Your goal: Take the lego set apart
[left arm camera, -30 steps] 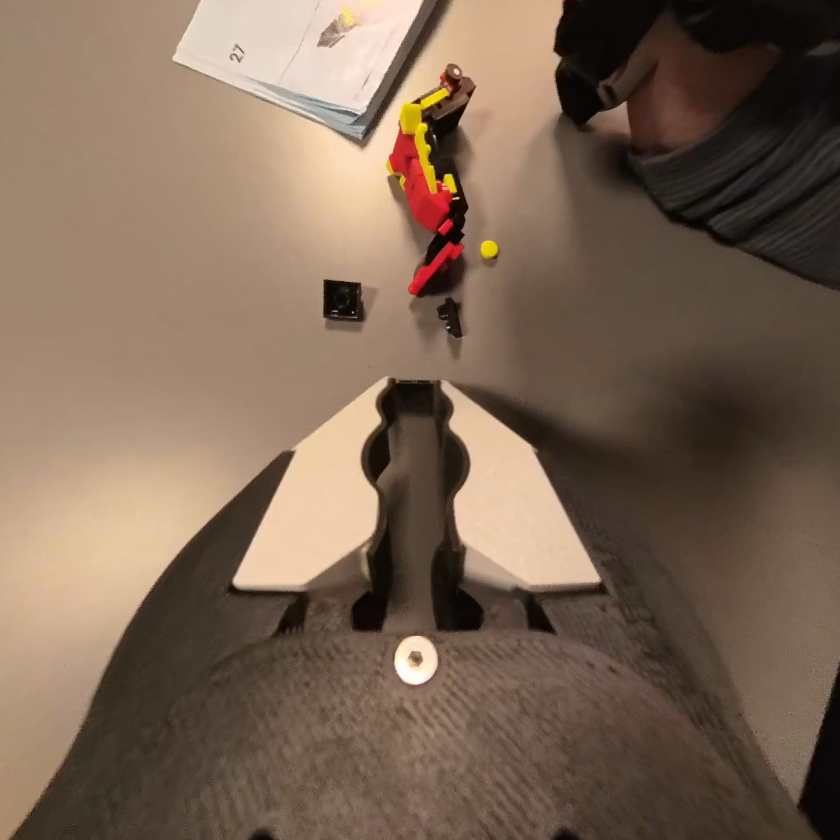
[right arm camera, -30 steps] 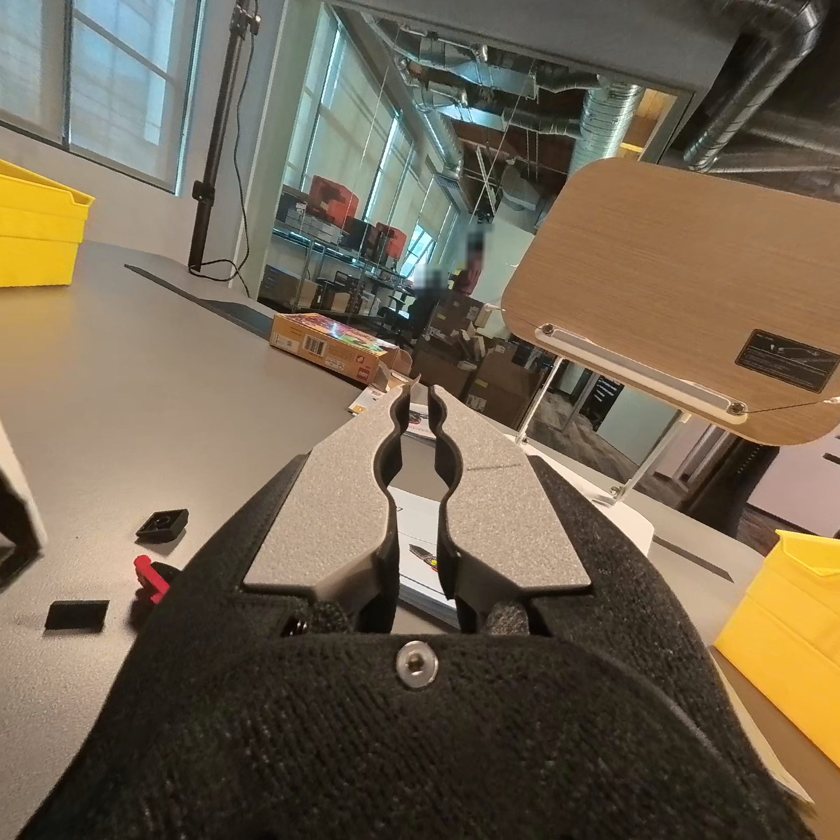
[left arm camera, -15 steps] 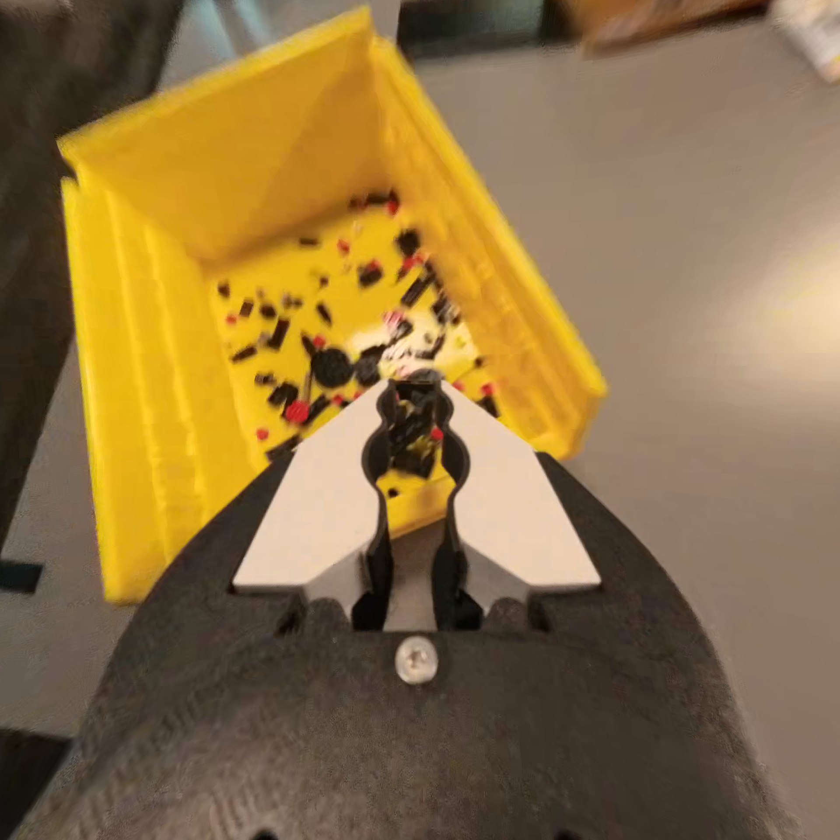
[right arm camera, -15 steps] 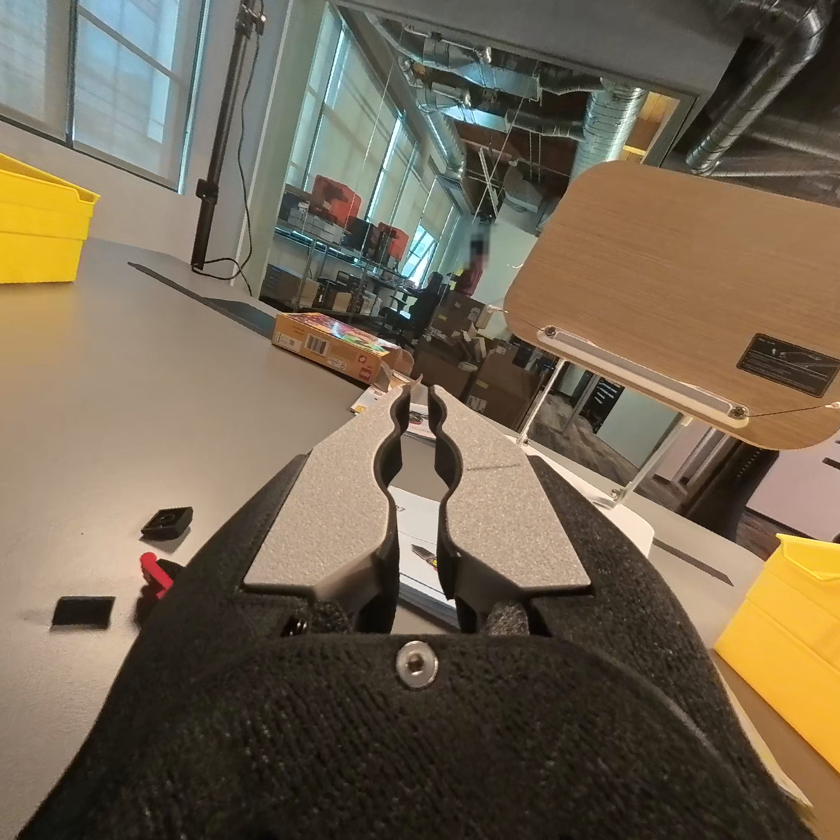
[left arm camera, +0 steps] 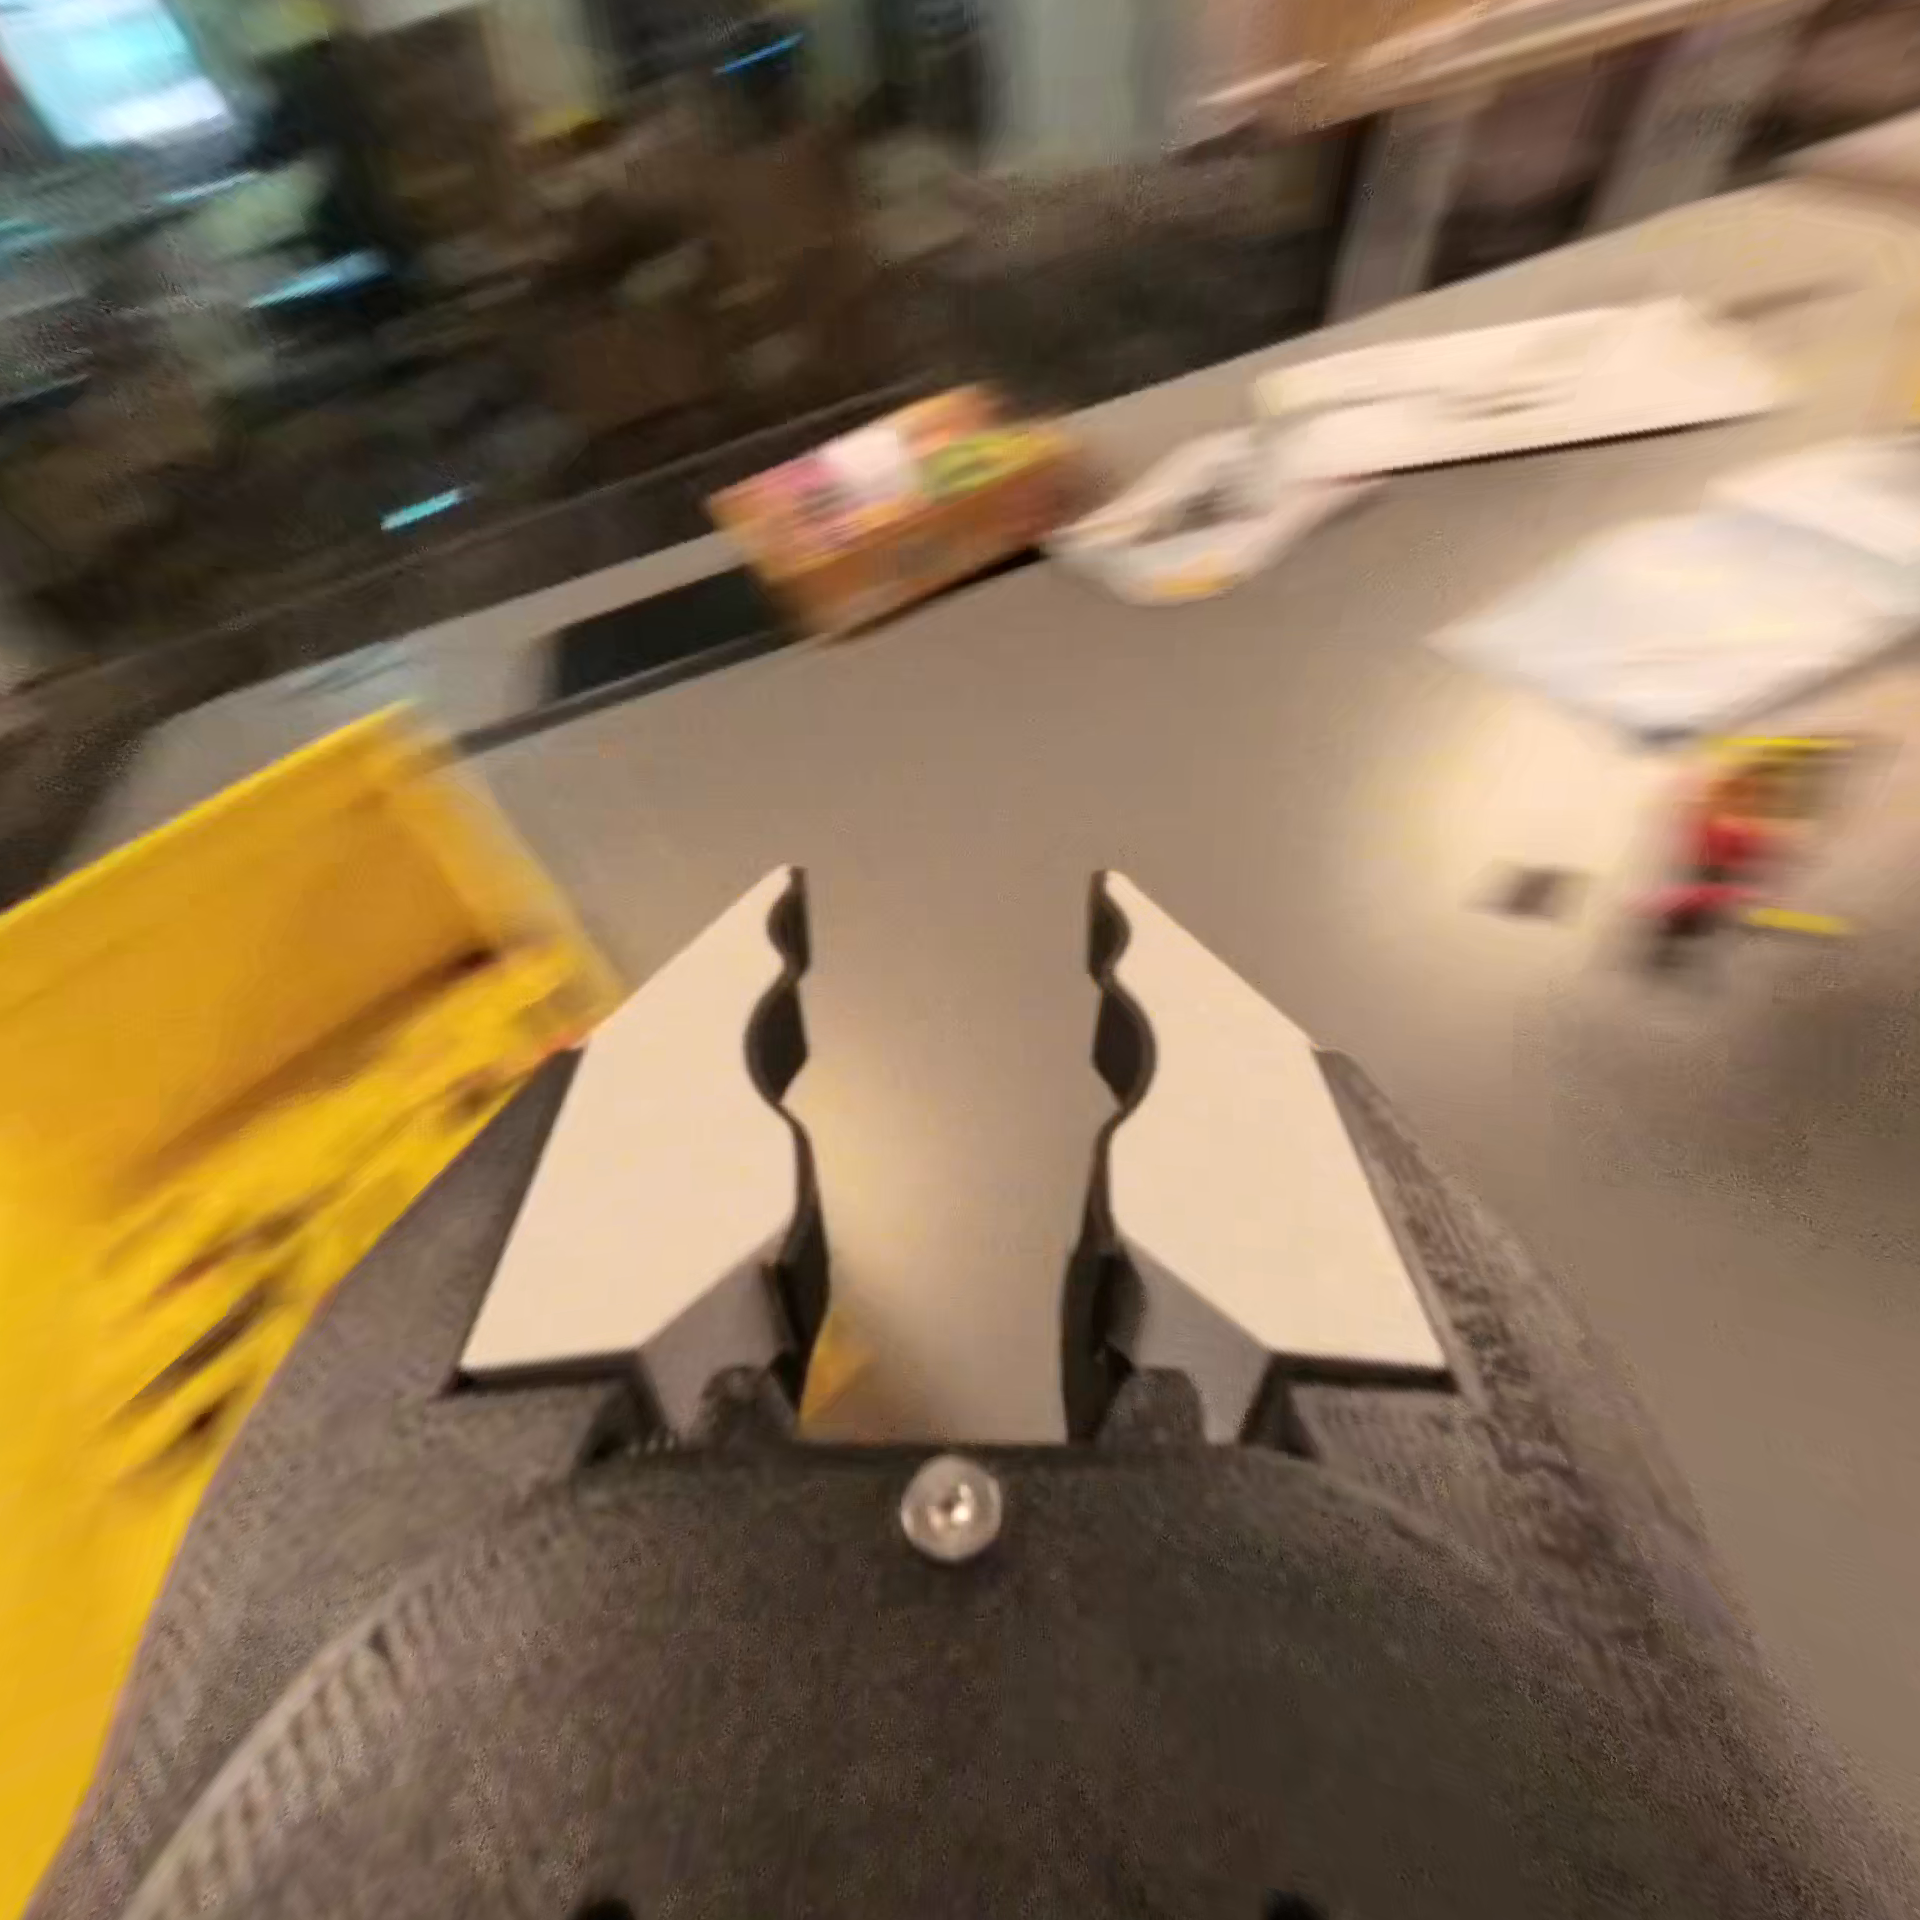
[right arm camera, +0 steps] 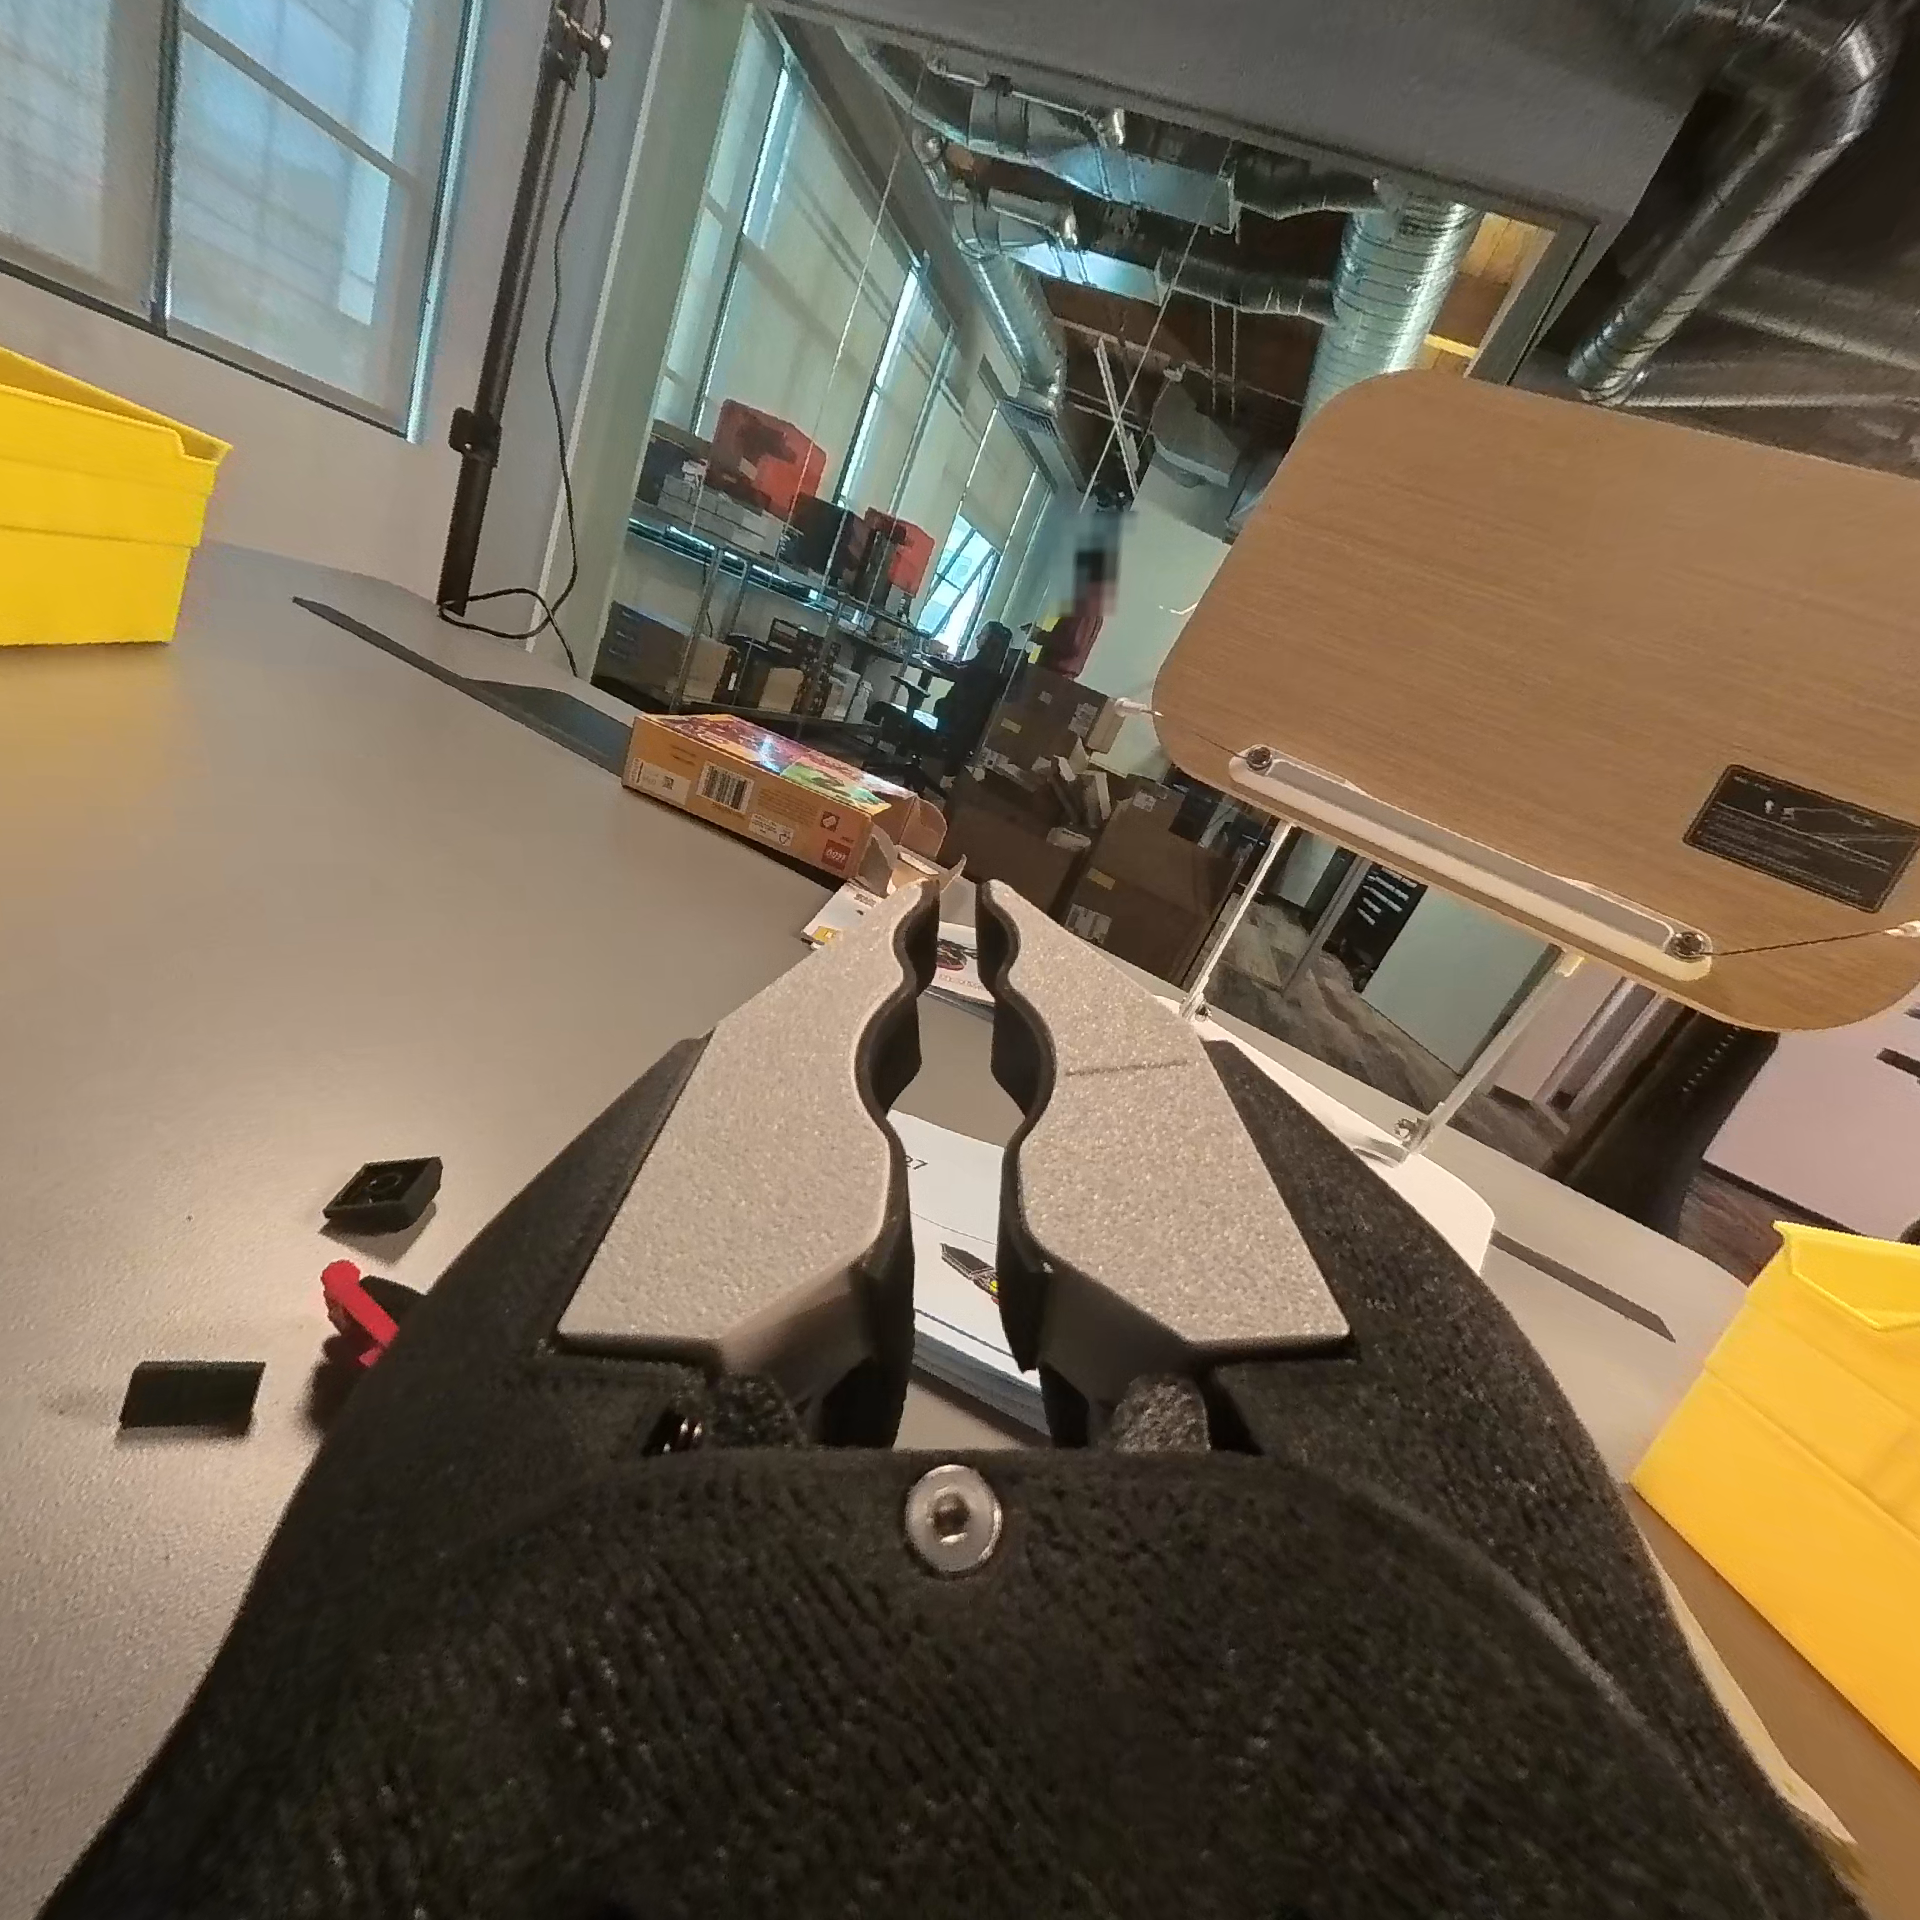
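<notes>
The left gripper (left arm camera: 945,894) is spread wide and empty beside the yellow bin (left arm camera: 239,997); the right gripper (right arm camera: 958,899) is nearly closed on nothing. The lego model (left arm camera: 1730,842) lies far right on the table (left arm camera: 1039,727), so the left should approach slowly and pinch one small brick squarely.

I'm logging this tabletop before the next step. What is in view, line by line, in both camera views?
Yellow bins: two in the right wrist view, far left and near right; one, blurred, left in the left wrist view.
Lego box: one, orange, far table edge.
Instruction booklet: one, white, beyond the right fingers.
Loose black pieces: two, square and flat, left.
Red lego piece: one, partly hidden by the gripper.
Wooden board on stand: one, right.
Table: grey.
Left gripper: open, empty.
Right gripper: nearly closed, empty.
</notes>
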`<state>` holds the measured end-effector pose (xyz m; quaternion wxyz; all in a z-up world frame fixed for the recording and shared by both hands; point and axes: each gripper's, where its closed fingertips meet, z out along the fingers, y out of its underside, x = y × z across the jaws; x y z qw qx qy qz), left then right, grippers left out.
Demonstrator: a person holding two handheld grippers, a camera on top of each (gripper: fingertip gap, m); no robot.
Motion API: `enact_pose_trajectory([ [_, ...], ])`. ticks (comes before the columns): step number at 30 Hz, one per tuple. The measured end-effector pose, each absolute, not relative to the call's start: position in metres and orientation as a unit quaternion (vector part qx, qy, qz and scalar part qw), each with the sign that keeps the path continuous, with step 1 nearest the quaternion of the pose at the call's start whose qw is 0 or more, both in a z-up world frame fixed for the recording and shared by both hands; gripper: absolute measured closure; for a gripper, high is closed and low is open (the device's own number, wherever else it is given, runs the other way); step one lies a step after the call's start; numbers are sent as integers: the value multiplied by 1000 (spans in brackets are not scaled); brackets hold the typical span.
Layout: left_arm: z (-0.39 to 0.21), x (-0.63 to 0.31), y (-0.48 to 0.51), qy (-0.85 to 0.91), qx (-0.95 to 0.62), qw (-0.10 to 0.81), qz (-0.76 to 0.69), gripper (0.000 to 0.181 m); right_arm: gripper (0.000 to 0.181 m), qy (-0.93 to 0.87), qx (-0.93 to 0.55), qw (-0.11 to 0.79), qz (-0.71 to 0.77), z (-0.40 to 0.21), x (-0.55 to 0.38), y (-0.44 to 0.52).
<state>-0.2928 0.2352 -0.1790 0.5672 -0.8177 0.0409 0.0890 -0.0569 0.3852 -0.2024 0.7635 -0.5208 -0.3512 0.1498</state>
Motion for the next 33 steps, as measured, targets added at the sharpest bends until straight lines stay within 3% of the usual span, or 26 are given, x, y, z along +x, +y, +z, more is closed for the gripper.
enact_pose_trajectory([
  [1,-186,-244,248,113,-814,570,2,138,177,-350,-521,764,151,-202,-57,385],
  [3,-217,-174,264,201,-825,509,-141,139,177,-348,-521,764,153,-202,-56,386],
  [5,-253,-143,281,250,-841,443,-184,144,177,-346,-521,764,156,-201,-55,386],
  [11,-318,-129,322,286,-882,350,-135,130,177,-347,-521,764,156,-202,-55,386],
  [17,-322,-119,331,299,-877,347,-146,151,177,-350,-521,763,154,-202,-55,386],
  [18,-322,-119,330,316,-872,345,-141,166,177,-350,-521,763,154,-202,-55,386],
  [22,-295,-108,325,318,-826,418,-204,166,177,-349,-521,763,153,-202,-55,386],
  [25,-230,-87,298,264,-713,457,-462,167,177,-349,-521,763,155,-202,-55,386],
  [28,-180,-99,276,200,-587,432,-655,167,177,-356,-519,762,153,-203,-57,385],
  [33,-169,-103,265,185,-550,421,-697,167,177,-358,-518,762,153,-203,-58,385],
])
